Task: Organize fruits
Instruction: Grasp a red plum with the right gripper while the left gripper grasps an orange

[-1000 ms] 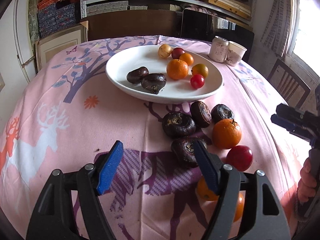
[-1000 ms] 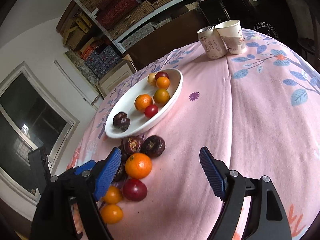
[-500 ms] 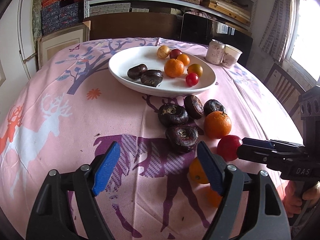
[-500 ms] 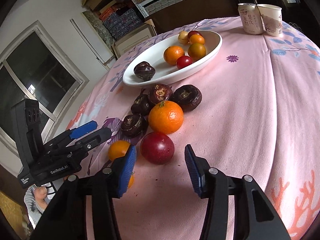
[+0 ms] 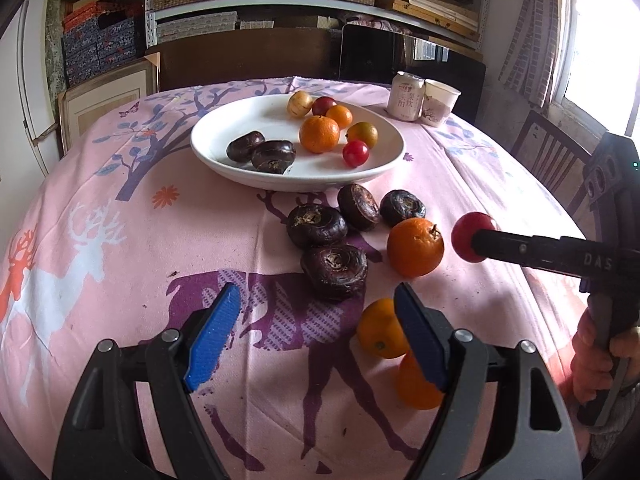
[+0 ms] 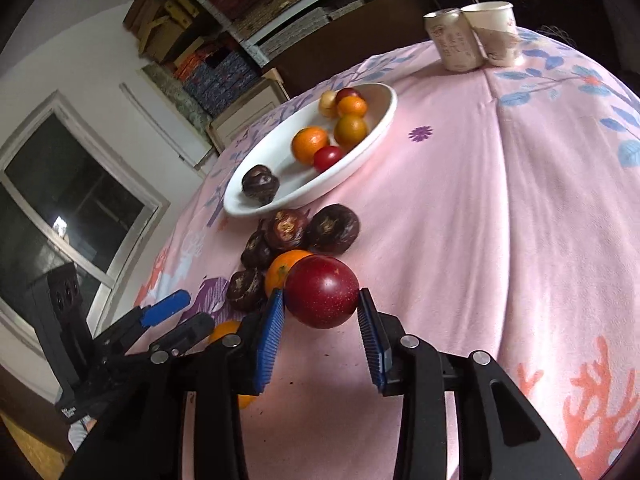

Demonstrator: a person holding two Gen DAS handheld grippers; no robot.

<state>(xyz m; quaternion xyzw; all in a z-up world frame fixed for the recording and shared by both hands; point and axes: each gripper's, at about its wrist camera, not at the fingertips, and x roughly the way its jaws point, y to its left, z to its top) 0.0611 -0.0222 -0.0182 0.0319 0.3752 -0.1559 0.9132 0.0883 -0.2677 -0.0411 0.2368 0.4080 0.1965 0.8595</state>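
Right gripper (image 6: pixel 322 306): black frame, blue ribbed pads; jaws have just been closing and now clamp a round dark-red plum (image 6: pixel 322 292) on both sides, above the pink printed tablecloth (image 6: pixel 500 208).

Left gripper (image 5: pixel 316 320): same make, jaws standing wide apart with nothing between them, over the purple deer print. A small orange mandarin (image 5: pixel 378 334) lies just beside its right pad; a second one (image 5: pixel 416 386) shows partly behind that finger.

Loose fruit on the cloth, near the plum: one large orange tangerine (image 5: pixel 415 247); four dark brown water chestnuts (image 5: pixel 334 266) clustered between it and the dish.

White oval ceramic dish (image 5: pixel 224 136), beyond the cluster: holds two dark chestnuts, one tangerine, one small red fruit, one greenish-orange fruit, one small orange, one dark red fruit, one pale yellow fruit.

Far table edge: a pale drink can (image 5: pixel 405 96) and a white paper cup (image 5: pixel 438 103), touching.

A hand (image 5: pixel 600 354) grips the right gripper's handle.
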